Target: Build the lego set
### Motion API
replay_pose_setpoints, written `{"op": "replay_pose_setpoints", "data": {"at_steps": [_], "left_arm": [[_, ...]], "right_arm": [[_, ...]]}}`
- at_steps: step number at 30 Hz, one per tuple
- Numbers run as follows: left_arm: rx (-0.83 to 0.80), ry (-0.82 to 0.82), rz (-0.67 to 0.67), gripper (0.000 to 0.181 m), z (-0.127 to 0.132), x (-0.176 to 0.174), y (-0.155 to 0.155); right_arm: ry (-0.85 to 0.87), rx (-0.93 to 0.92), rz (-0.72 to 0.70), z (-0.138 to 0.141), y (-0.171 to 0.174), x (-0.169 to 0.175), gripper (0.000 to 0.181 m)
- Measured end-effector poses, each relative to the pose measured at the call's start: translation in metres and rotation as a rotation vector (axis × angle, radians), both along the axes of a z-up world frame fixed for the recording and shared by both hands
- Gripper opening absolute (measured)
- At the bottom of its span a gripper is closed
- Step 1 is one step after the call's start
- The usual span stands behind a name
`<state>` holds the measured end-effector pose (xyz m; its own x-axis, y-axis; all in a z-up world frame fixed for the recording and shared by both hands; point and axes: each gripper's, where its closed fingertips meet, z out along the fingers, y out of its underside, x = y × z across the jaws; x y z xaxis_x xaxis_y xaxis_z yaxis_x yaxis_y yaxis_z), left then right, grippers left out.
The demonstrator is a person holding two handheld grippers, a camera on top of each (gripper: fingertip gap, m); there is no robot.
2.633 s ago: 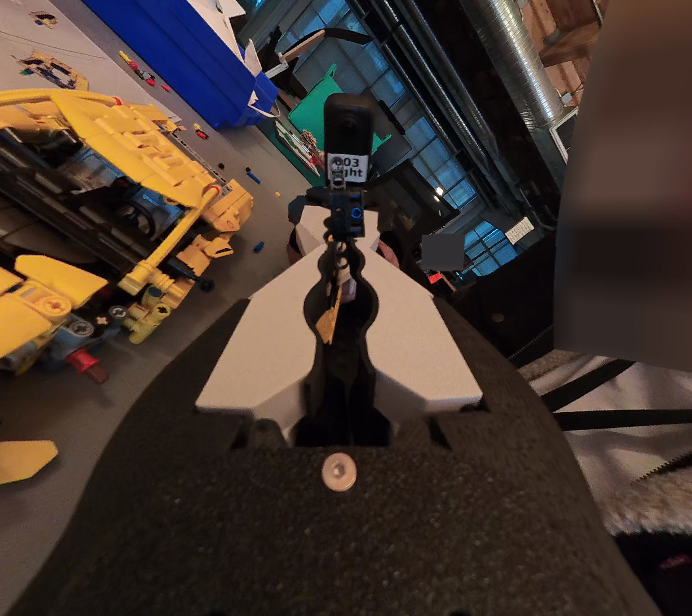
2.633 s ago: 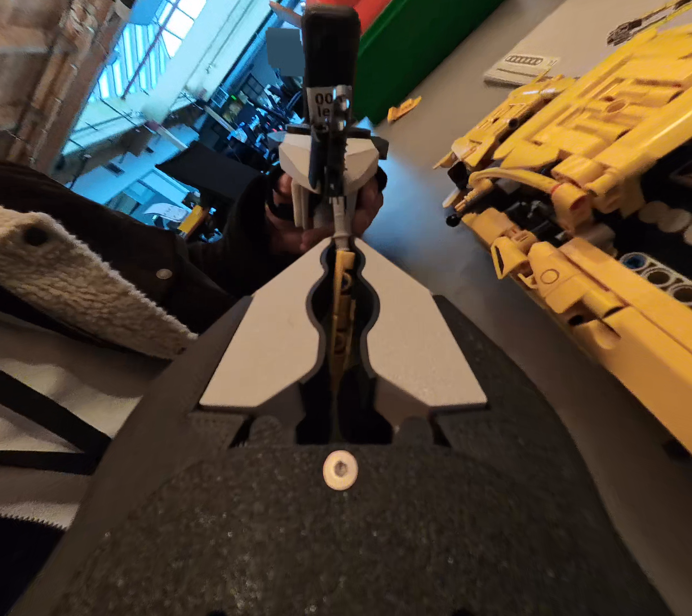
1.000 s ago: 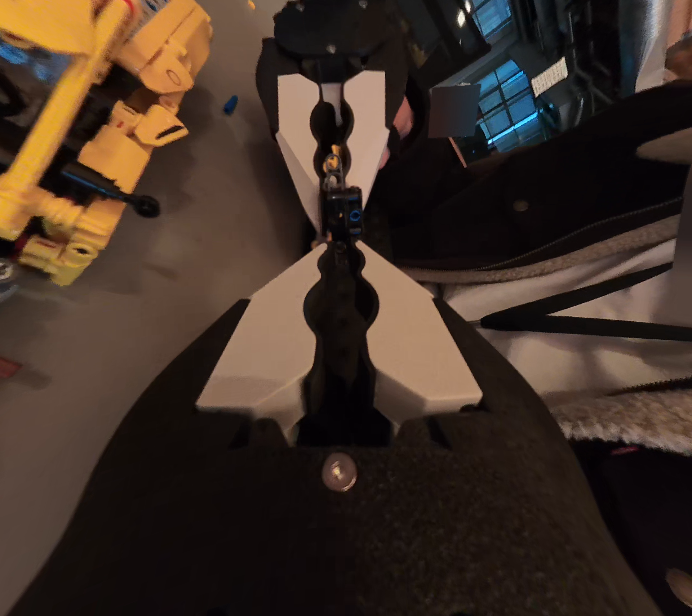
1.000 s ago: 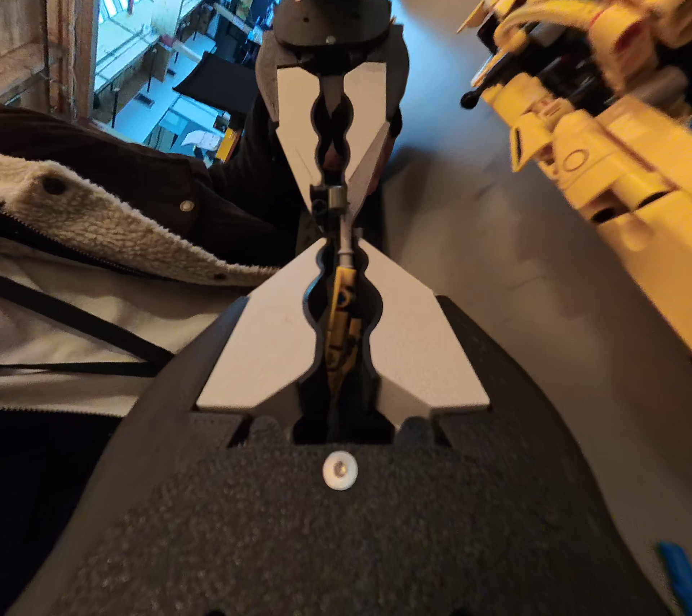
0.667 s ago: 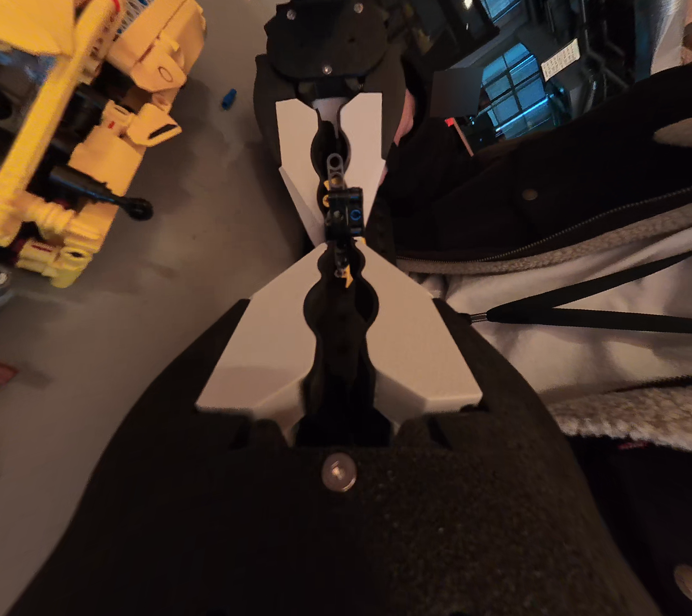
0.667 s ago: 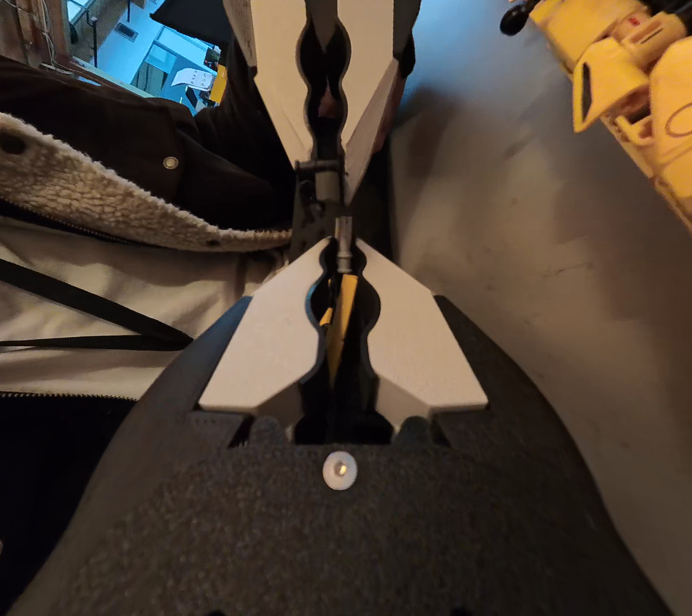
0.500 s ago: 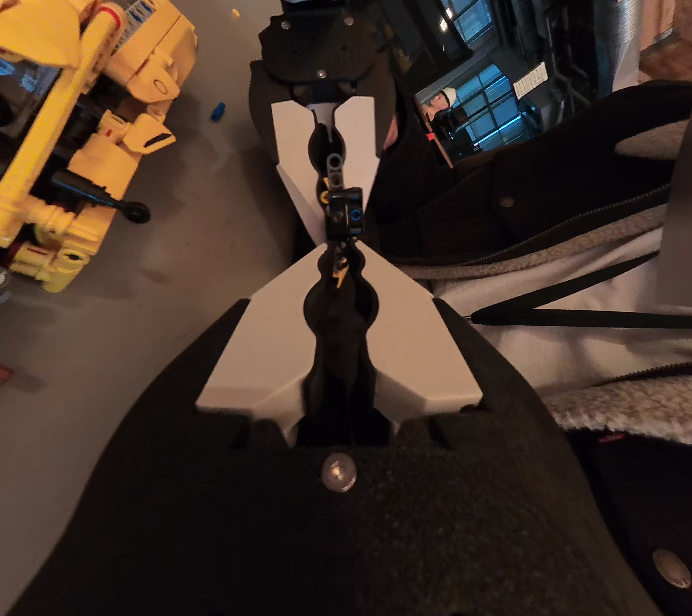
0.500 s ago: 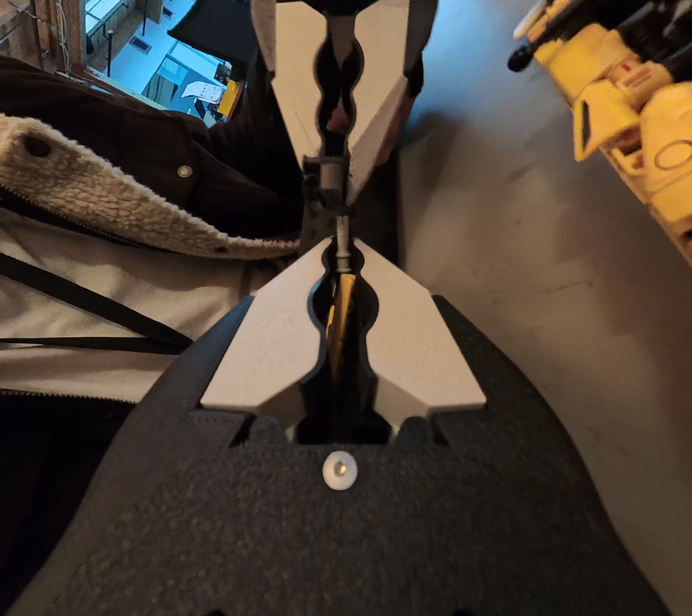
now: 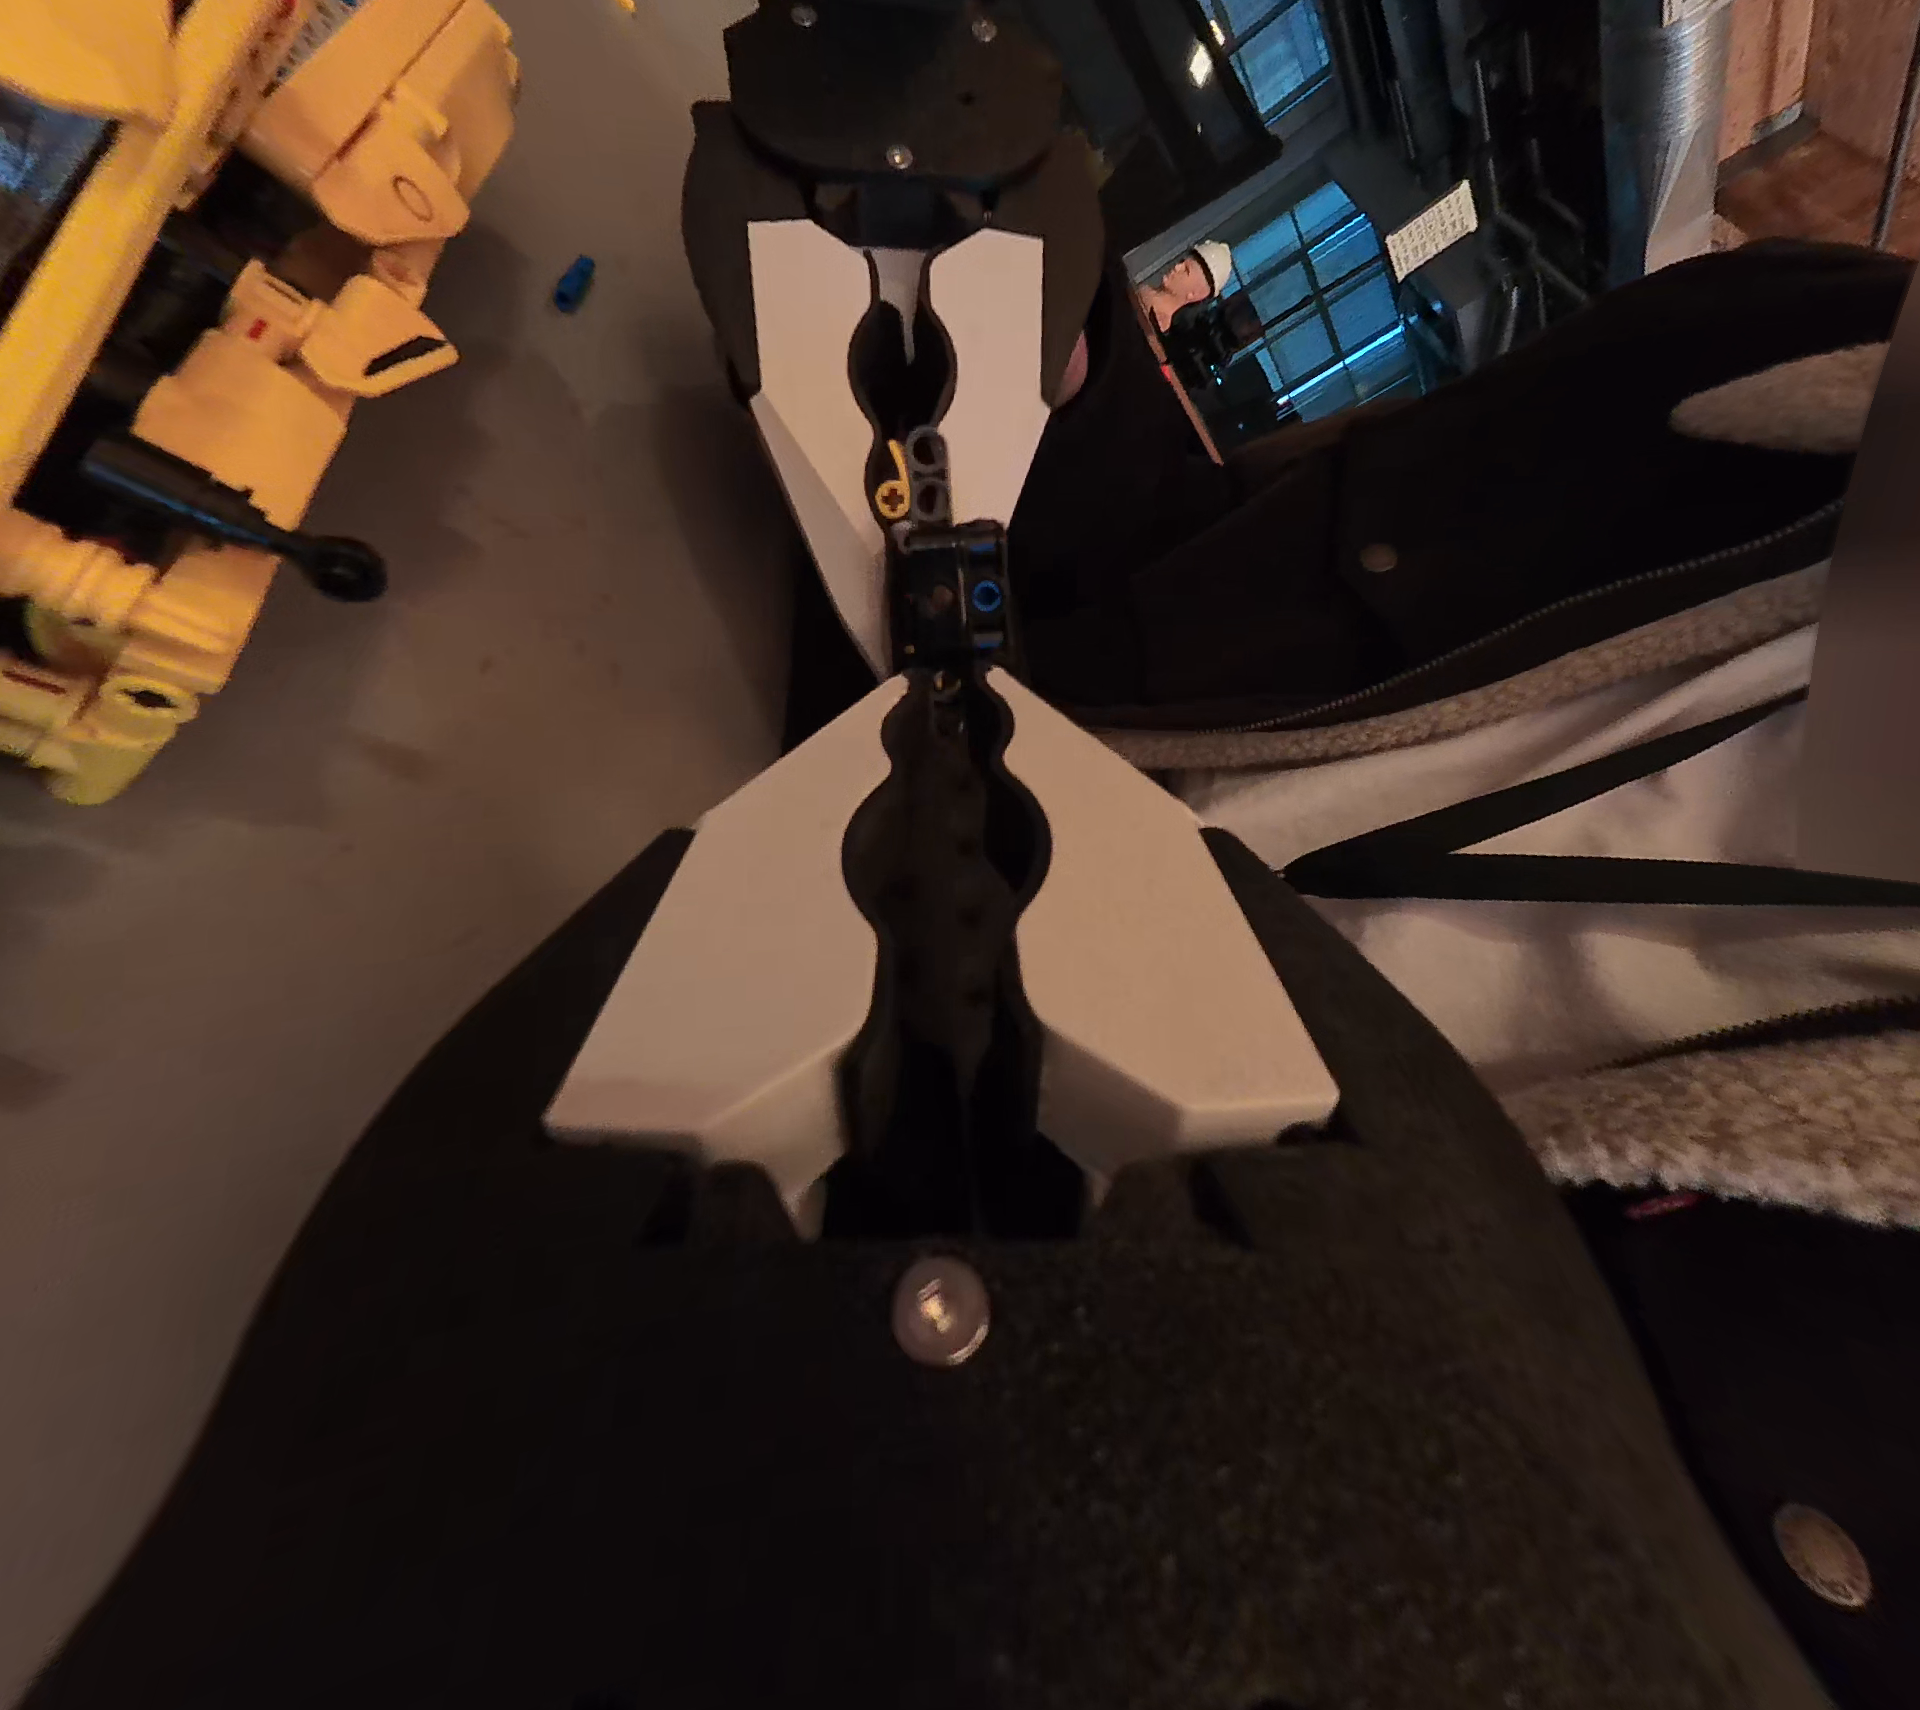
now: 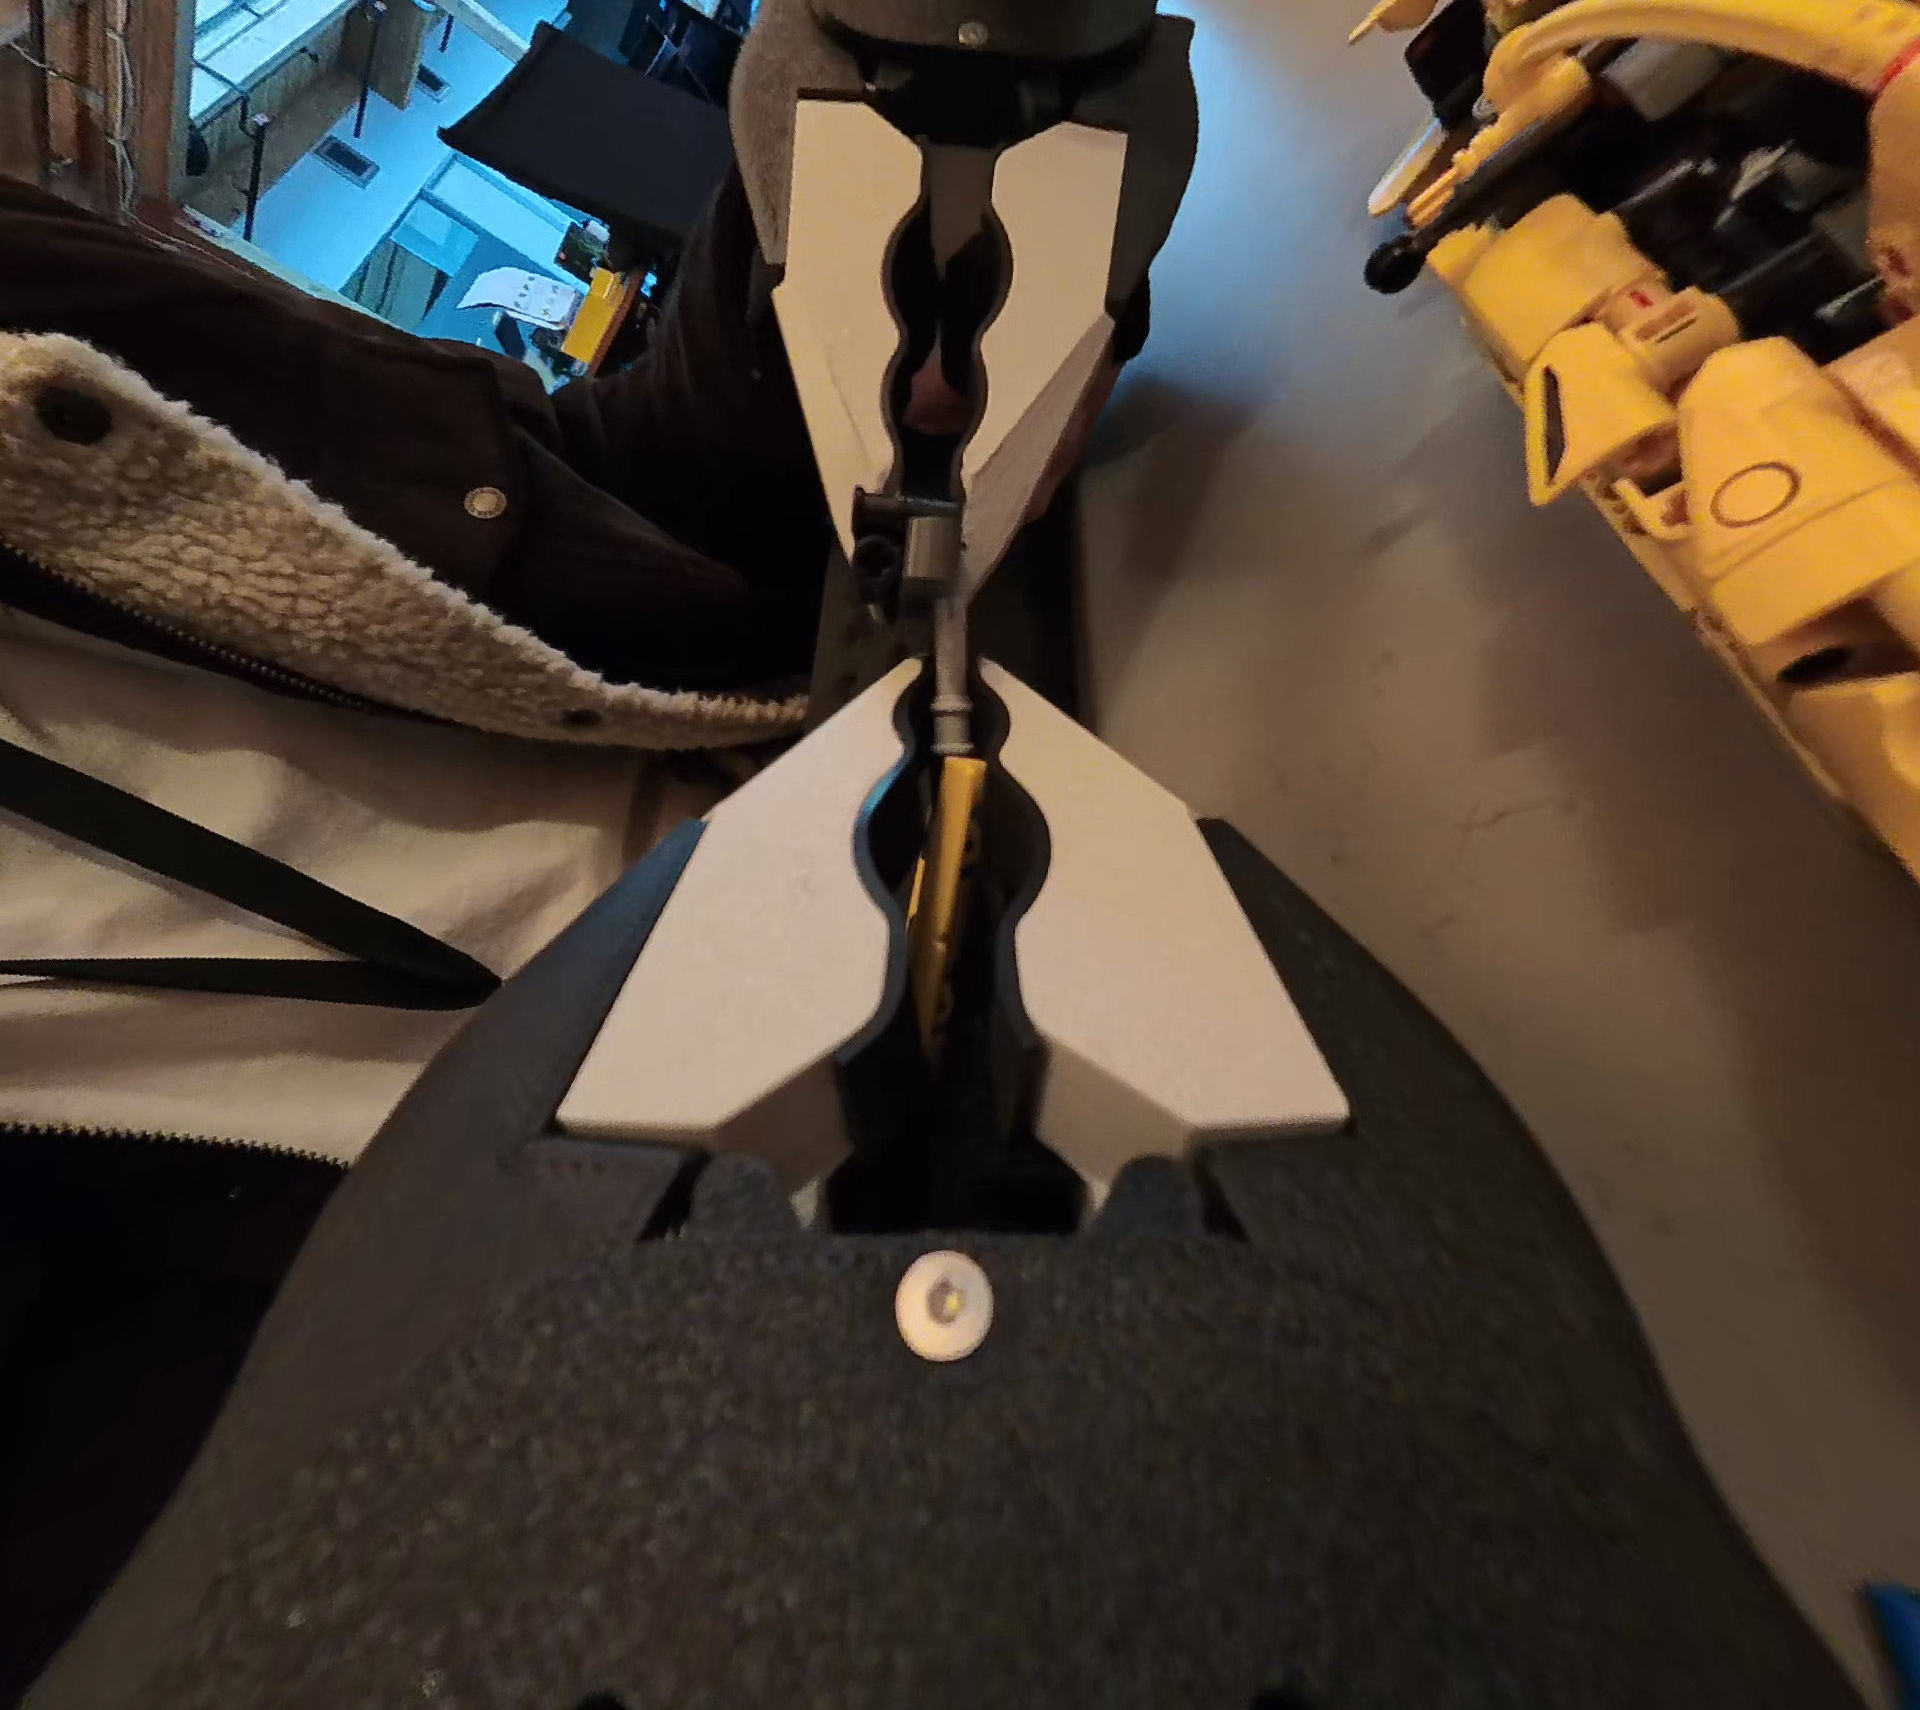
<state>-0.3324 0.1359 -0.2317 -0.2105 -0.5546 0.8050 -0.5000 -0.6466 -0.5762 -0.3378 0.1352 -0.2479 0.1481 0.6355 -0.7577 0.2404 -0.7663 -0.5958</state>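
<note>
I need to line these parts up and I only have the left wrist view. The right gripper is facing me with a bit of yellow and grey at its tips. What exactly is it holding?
Observer: In the right wrist view, the right gripper is shut on a long yellow piece that runs back between its fingers.
Operator: And the grey bit at the front?
Observer: That is a grey axle. It sticks out past the tips and reaches a grey connector at the left gripper, next to the black piece you are holding.
</note>
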Motion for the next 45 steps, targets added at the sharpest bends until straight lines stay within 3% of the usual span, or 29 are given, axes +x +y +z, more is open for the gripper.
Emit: {"op": "replay_pose_setpoints", "data": {"at_steps": [10, 18, 22, 27, 29, 34, 38, 39, 43, 45], "left_arm": [[0.022, 0.008, 0.038, 0.006, -0.001, -0.004, 0.008], [0.022, 0.04, -0.045, 0.006, -0.007, -0.001, -0.01], [0.041, 0.058, -0.082, 0.007, -0.011, -0.001, -0.017], [0.057, 0.093, -0.121, 0.006, -0.017, -0.001, -0.024], [0.042, 0.085, -0.107, 0.006, -0.015, -0.001, -0.022], [0.072, 0.026, -0.048, 0.006, -0.004, 0.001, -0.018], [0.114, 0.0, -0.025, 0.006, 0.0, 0.003, -0.019], [0.118, -0.004, -0.03, 0.006, 0.001, 0.003, -0.019], [0.195, 0.0, 0.007, 0.009, 0.0, 0.004, -0.017], [0.259, -0.032, 0.087, 0.034, 0.007, 0.003, -0.005]], "right_arm": [[-0.012, -0.031, 0.038, -0.005, -0.007, -0.002, 0.004], [-0.044, 0.007, 0.106, -0.007, -0.019, -0.007, 0.006], [-0.098, 0.069, 0.06, -0.009, -0.014, 0.007, 0.026], [-0.127, 0.009, 0.045, -0.012, -0.02, 0.034, 0.016], [-0.124, 0.003, 0.031, -0.014, -0.02, 0.038, 0.02], [0.074, 0.076, -0.096, 0.024, 0.0, 0.032, 0.033], [0.16, 0.087, -0.096, 0.036, 0.001, 0.02, 0.021], [0.144, 0.09, -0.098, 0.033, 0.002, 0.019, 0.008], [0.123, 0.096, -0.107, 0.032, 0.003, 0.021, 0.007], [0.139, 0.098, -0.111, 0.036, 0.003, 0.023, 0.006]]}}
